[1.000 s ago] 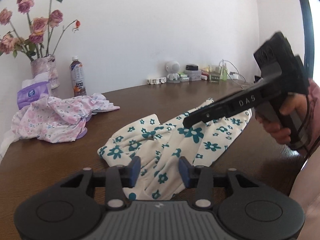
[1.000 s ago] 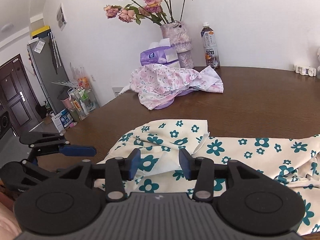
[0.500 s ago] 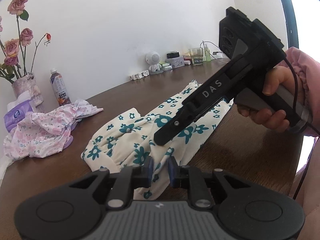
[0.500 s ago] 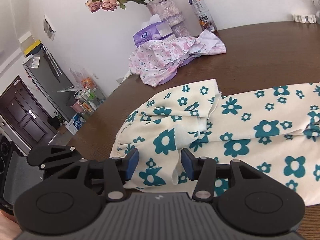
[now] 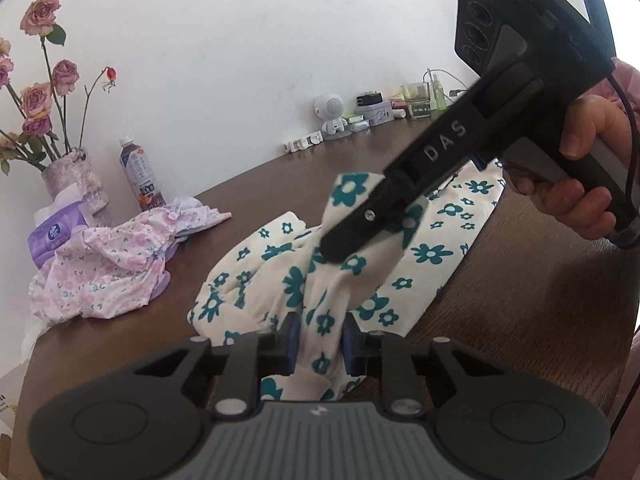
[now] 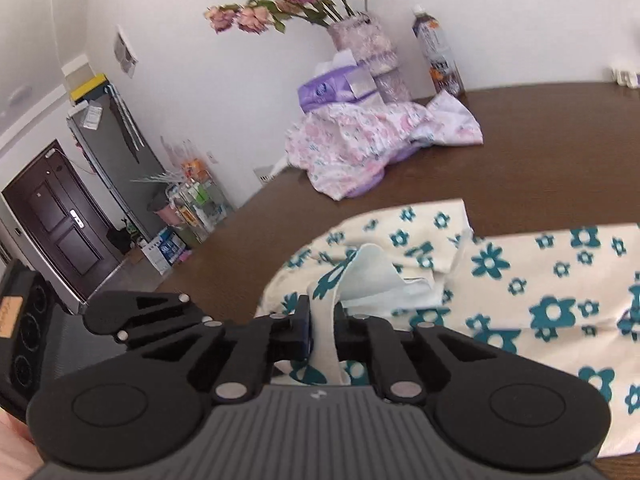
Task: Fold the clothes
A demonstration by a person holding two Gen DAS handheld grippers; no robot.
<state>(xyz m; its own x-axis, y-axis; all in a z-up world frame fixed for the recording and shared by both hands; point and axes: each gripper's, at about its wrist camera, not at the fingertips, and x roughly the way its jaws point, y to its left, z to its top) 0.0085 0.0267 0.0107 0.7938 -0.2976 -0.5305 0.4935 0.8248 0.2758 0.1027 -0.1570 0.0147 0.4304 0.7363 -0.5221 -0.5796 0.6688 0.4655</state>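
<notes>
White walls and a dark brown wooden table [image 5: 248, 184] fill the left wrist view. One cream garment printed with teal flowers [image 5: 432, 252] lies rumpled near the table's near edge. The left gripper [image 5: 316, 346] is closed on a bunched fold of it, cloth pinched between the blue pads. Above it, a hand [image 5: 580, 184] holds the right gripper [image 5: 340, 248], whose tip sits on a raised peak of the same cloth. One pink floral garment [image 5: 108, 268] lies crumpled toward the far left corner, just beside one purple tissue pack [image 5: 56, 232], one vase of dried roses [image 5: 76, 176] and one drink bottle [image 5: 140, 176].

From the right wrist view, the right gripper [image 6: 322, 330] is clamped on a pale strip of the teal-flowered garment's [image 6: 540, 280] edge, lifting it off the table [image 6: 540, 160]. The pink garment [image 6: 372, 140] sits heaped near the far edge.

Folding looks barely begun: both grippers have hold, yet no neat fold shows, and the pink garment is untouched. Two garments, two grippers.
</notes>
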